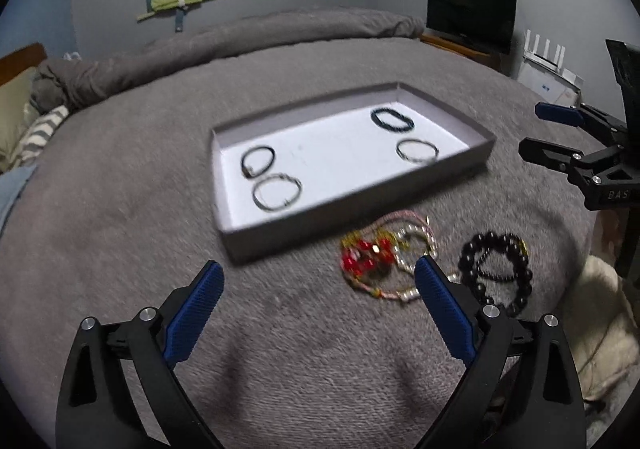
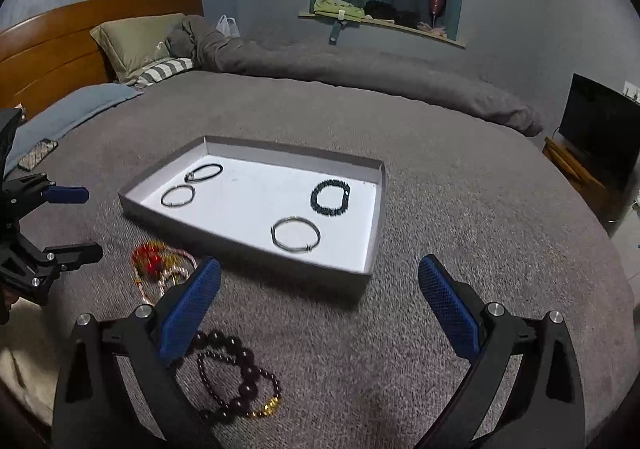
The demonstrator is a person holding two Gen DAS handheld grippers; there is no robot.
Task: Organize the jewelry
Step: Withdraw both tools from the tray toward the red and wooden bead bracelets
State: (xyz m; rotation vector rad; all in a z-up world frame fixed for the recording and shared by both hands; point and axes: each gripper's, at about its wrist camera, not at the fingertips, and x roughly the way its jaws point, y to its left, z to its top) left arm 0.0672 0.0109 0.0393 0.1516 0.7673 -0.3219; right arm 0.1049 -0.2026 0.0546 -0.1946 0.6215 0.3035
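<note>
Shallow grey cardboard tray with a white floor [image 1: 448, 169] [image 2: 256, 247] sits on the grey bedspread [image 1: 120, 249] [image 2: 460, 229]; long axis runs left to right, open side up. Four bracelets lie flat inside: black cord loop [image 1: 258, 160] [image 2: 204, 172] and thin metal bangle [image 1: 277, 192] [image 2: 178, 196] at the left end, just beside each other; dark beaded bracelet [image 1: 392, 119] [image 2: 330, 197] and silver wire bangle [image 1: 417, 150] [image 2: 295, 234] at the right end.

Near of the tray, on the bedspread: tangled pile of red, gold and pearl bead strands [image 1: 384, 257] [image 2: 160, 269], and to its right a large black round-bead bracelet [image 1: 496, 269] [image 2: 236, 381]. Whether the two touch, cannot tell.

Left gripper [image 1: 320, 309] [image 2: 76, 223] hangs above bare bedspread, blue-padded jaws spread wide, nothing between them; its right finger [image 1: 444, 313] overlaps the pile's near edge. Right gripper [image 2: 320, 309] [image 1: 548, 131] likewise spread wide and empty; its left finger [image 2: 188, 313] hides part of the black beads.

Only the right wrist view shows the wooden headboard [image 2: 72, 37] and a gold section [image 2: 268, 407] on the black bead bracelet. The left wrist view alone shows a white router [image 1: 546, 53] far right, beside the dark monitor [image 1: 472, 13] [image 2: 600, 129].
</note>
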